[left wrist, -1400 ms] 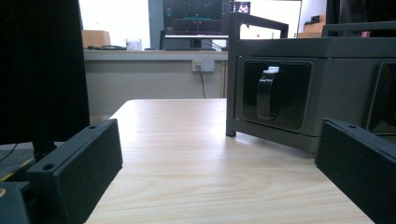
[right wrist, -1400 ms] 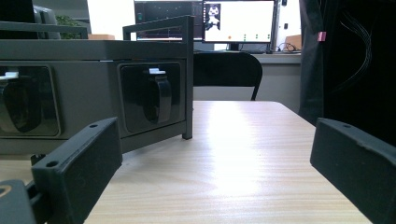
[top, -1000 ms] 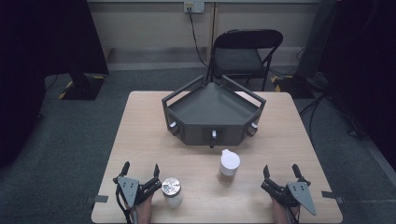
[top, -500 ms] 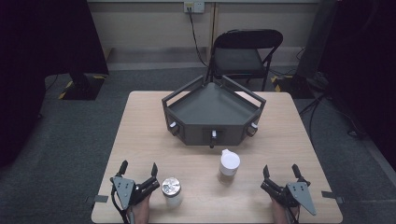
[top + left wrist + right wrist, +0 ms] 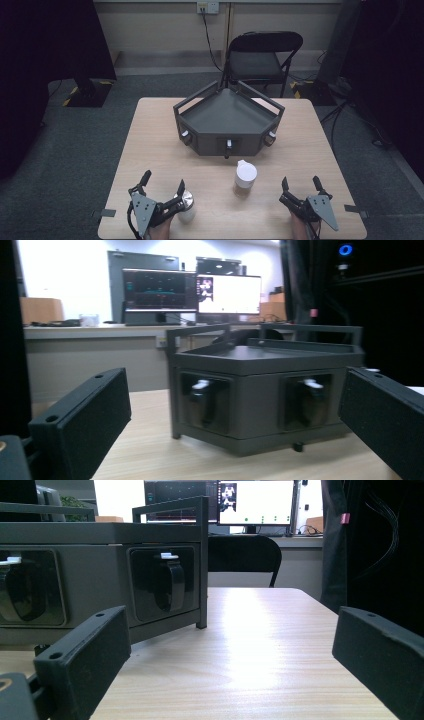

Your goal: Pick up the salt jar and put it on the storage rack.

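Both claws are resting wide open and empty at the near edge of the desk point(image 5: 150, 130) — the left claw point(image 5: 162, 192) just beside a metal-lidded jar point(image 5: 186, 206), the right claw point(image 5: 300, 189) well apart from the white cup point(image 5: 245, 176) — so nothing looks started, and a first grasp is likely what is coming.

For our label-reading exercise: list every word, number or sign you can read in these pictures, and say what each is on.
None can be read.
Monitors behind the grey tray: screen contents too blurred.
White cup and metal-lidded can on the table: no legible label.
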Available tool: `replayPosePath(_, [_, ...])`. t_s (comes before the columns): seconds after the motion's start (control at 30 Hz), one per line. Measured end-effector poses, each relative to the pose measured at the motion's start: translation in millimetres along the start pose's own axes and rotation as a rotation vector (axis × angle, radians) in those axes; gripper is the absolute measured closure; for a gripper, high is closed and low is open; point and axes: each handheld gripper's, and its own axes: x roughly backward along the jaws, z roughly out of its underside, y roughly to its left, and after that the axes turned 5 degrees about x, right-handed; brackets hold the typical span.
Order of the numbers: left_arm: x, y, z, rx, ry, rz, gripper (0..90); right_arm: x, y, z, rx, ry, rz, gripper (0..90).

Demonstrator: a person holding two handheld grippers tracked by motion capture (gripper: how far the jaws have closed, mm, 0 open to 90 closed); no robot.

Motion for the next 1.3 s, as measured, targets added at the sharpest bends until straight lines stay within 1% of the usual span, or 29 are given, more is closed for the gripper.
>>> replayPosePath(0.07, [2.9, -2.9, -0.1, -0.005, 0.002, 0.022, 0.0, 0.0, 0.0, 0.0, 0.0, 0.0, 0.0, 0.4])
replayPosePath(0.17, [6.5, -8.1, 0.7, -0.007, 0.018, 0.031, 0.2, 0.0, 0.0, 0.0, 0.0, 0.0, 0.0, 0.4])
replayPosePath(0.3, [9.6, -10.2, 5.5, 0.004, 0.035, 0.046, 0.2, 0.0, 0.2, 0.0, 0.0, 0.0, 0.001, 0.4])
replayPosePath(0.5, [11.0, -14.5, 9.0, -0.002, 0.053, 0.05, 0.3, 0.0, 0.4, 0.0, 0.0, 0.0, 0.002, 0.4])
replayPosePath(0.6, [11.6, -16.7, 9.4, 0.0, 0.07, 0.051, 0.4, 0.0, 0.4, 0.0, 0.0, 0.0, 0.002, 0.4])
replayPosePath(0.7, [13.1, -20.9, 11.1, -0.008, 0.089, 0.043, 1.0, 0.0, 0.4, -0.1, 0.0, 0.0, 0.002, 0.5])
replayPosePath(0.8, [15.5, -23.1, 14.0, -0.003, 0.101, 0.04, 2.1, 0.0, 0.5, -0.1, 0.0, 0.0, 0.002, 0.4])
replayPosePath(0.87, [17.3, -24.3, 16.8, 0.009, 0.098, 0.04, 3.0, 0.0, 0.4, -0.1, 0.0, 0.0, 0.002, 0.4])
replayPosePath(0.9, [18.0, -25.3, 17.7, 0.007, 0.1, 0.039, 3.5, 0.0, 0.4, 0.0, 0.0, 0.0, 0.002, 0.4])
replayPosePath(1.03, [17.4, -27.9, 20.4, -0.002, 0.129, 0.052, 5.7, 0.0, 0.4, -0.1, 0.0, 0.0, 0.002, 0.4])
replayPosePath(1.13, [17.5, -32.1, 23.9, -0.007, 0.143, 0.045, 7.5, 0.0, 0.5, -0.1, 0.0, 0.0, 0.003, 0.5])
replayPosePath(1.2, [17.9, -36.8, 26.4, -0.018, 0.144, 0.017, 8.7, 0.0, 0.5, -0.1, 0.0, 0.0, 0.003, 0.4])
replayPosePath(1.27, [16.5, -40.3, 26.7, -0.034, 0.165, -0.012, 10.6, 0.0, 0.5, -0.1, 0.0, 0.0, 0.003, 0.4])
replayPosePath(1.3, [15.7, -40.3, 26.6, -0.025, 0.179, -0.018, 11.7, 0.0, 0.5, -0.1, 0.0, 0.0, 0.003, 0.4])
